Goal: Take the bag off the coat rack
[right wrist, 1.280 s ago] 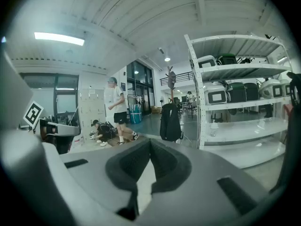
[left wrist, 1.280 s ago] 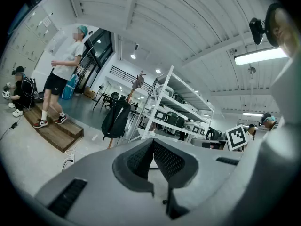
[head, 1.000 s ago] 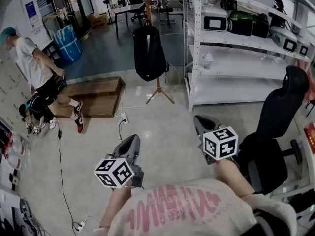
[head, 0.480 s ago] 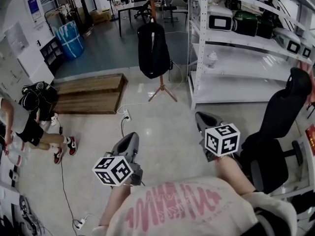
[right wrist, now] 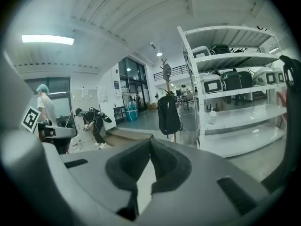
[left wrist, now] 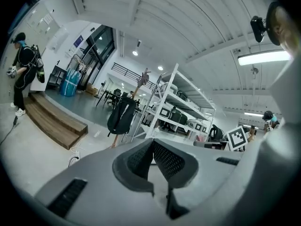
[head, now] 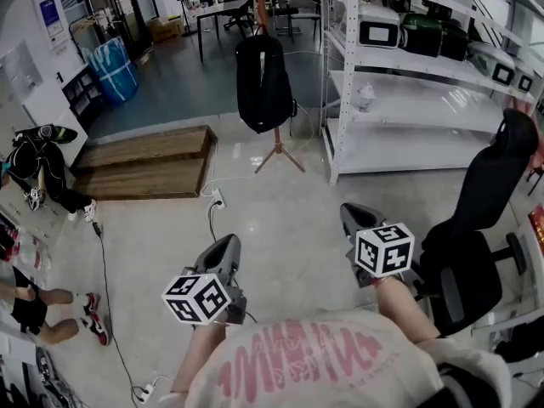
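I log:
- white shelf rack [head: 337, 83], right, with cases [head: 380, 31] on its upper tiers
- black office chair [head: 476, 228] near it
- low wooden platform [head: 144, 164], left
- blue barrel [head: 110, 62] beyond the platform
- socket strip [head: 218, 200] with cable, on the floor
- person [head: 38, 164] bending by the left wall

Bag [head: 263, 82] on rack [head: 277, 147], seemingly just left of shelving [head: 442, 109]

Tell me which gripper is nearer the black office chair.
Right. In the head view the right gripper is just left of the black office chair; the left gripper is farther left.

Matt black cloth bag [head: 263, 82], glossy floor [head: 289, 219]
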Tool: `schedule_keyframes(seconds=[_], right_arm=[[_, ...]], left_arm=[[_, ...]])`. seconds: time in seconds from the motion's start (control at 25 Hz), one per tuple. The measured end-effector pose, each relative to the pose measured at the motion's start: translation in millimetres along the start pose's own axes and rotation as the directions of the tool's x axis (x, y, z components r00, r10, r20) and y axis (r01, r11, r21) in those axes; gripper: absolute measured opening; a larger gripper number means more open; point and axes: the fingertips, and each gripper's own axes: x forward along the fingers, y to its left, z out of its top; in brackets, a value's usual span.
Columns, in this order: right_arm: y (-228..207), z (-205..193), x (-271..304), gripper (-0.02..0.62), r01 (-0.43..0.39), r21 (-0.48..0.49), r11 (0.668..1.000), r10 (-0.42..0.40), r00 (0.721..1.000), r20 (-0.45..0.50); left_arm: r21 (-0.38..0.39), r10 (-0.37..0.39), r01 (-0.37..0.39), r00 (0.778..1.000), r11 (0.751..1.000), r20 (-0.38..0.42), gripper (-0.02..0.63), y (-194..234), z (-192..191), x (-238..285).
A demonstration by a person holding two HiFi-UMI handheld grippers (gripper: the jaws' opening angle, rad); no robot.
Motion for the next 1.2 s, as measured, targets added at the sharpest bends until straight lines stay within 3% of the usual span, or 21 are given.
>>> schedule_keyframes(seconds=[0.12,0.28,0.56,0.88,1.2], right_arm=[[-1,-2,0,0.006,0.023,0.01,1.0,-0.023,1.0,0.017],[-8,0,5,0.006,0.047,0.012,0.999,-0.047,0.999,0.025],[-16,-14,38,0.006,0.034,0.063,0.997,-0.032,0.999,-0.031],[-45,-10,100,0.006,0.019,0.092,0.996,-0.014,0.998,-0.057],[-81,27,187,0.006,-0.026,0.092,0.995,0.032,0.997,-0.067]], left_arm=[[-0.038,0.022,-0.022,1.0,0.999,-0.016,0.005,12,-10,-4],[-0.031,0.037,-0.037,0.999,0.999,0.0,0.005,22,-11,-9],[-0.093,0.165,-0.161,0.986,0.983,0.037,0.005,62,-12,-7],[-0.097,0.131,-0.13,0.991,0.987,0.001,0.005,79,-3,52],[-0.102,0.11,-0.107,0.994,0.989,0.026,0.005,103,34,138]])
